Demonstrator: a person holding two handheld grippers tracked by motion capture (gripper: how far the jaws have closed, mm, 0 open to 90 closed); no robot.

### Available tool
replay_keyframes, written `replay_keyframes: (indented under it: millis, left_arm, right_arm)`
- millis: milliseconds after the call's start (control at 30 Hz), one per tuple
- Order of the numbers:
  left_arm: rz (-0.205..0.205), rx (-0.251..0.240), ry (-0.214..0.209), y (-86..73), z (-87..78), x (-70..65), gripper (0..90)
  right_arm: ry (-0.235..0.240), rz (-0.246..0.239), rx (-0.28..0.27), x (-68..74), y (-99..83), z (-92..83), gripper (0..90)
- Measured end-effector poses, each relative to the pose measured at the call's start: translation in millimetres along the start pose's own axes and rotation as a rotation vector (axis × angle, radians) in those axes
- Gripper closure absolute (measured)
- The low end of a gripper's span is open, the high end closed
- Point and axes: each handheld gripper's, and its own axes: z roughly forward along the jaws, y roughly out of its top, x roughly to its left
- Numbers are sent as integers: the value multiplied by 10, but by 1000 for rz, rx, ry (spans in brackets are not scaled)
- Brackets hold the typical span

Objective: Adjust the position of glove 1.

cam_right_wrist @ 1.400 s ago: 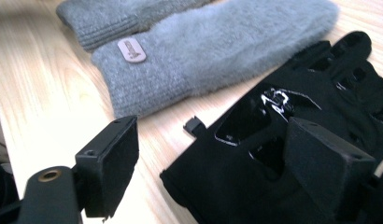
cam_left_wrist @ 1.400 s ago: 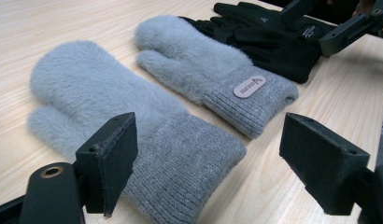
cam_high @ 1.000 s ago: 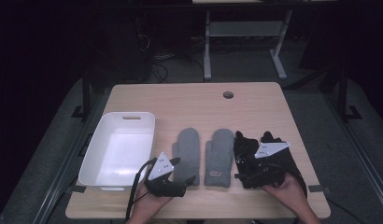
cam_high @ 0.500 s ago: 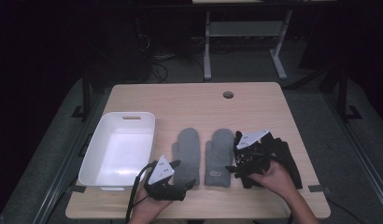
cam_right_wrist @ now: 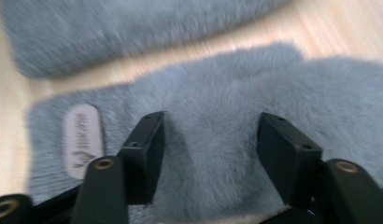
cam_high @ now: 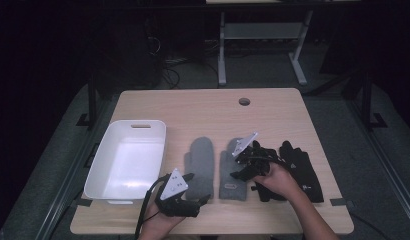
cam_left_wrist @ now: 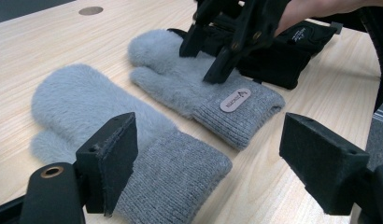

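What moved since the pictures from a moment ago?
The right gripper slid left, off the black gloves and over the grey mitten with the label, jaws open above it. The left gripper stayed open at the other mitten's cuff. Both mittens, gloves and white bin stayed put.

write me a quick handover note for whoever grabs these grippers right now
Right gripper: open, fingers down over the right grey mitten, near its label; nothing gripped.
Left gripper: open, low at the table's near edge, aimed at the cuff of the left grey mitten; holding nothing.
Both mittens lie flat side by side. Black gloves lie right of them. White bin on the left looks empty.
Done: nothing moved into the bin. Left: probably grasp the mittens and bin them.
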Motion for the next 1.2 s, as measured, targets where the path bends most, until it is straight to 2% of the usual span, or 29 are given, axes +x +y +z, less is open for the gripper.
replay_keyframes:
  millis: [33, 167, 300, 400, 433, 533, 567, 667, 800, 967, 1067, 1200]
  left_arm:
    - [-2, -1, 1, -1, -4, -1, 193]
    - [3, 2, 4, -2, -17, -9, 194]
    - [6, 1, 9, 1, -23, -24, 194]
    - [5, 2, 9, 1, -34, -37, 195]
    - [3, 0, 9, 2, -34, -42, 195]
    - [9, -4, 14, 8, -48, -63, 195]
    - [9, -4, 14, 8, -48, -63, 195]
    - [17, -2, 18, 9, -57, -72, 195]
    - [13, -1, 15, 3, -53, -60, 195]
    - [4, -3, 19, 1, -75, -43, 194]
    - [-3, -14, 27, 14, -99, -39, 193]
    - [-10, -20, 31, 27, -113, -36, 193]
  right_arm:
    - [-5, -12, 39, -7, 0, 76, 458]
    - [2, -5, 36, -21, -22, 130, 487]
    - [5, 24, 16, -14, -68, 145, 540]
    - [0, 31, 16, 25, -86, 139, 667]
    - [0, 31, 16, 25, -86, 139, 667]
    - [5, 48, 35, 46, -53, 126, 792]
    - [4, 56, 38, 49, -48, 118, 808]
    - [-6, 46, 31, 60, -43, 71, 834]
    - [3, 54, 4, 58, -46, -2, 842]
    - [-12, 37, -12, 65, -9, -128, 844]
    - [-8, 33, -43, 82, 90, -260, 843]
    - [-10, 21, -55, 130, 208, -340, 843]
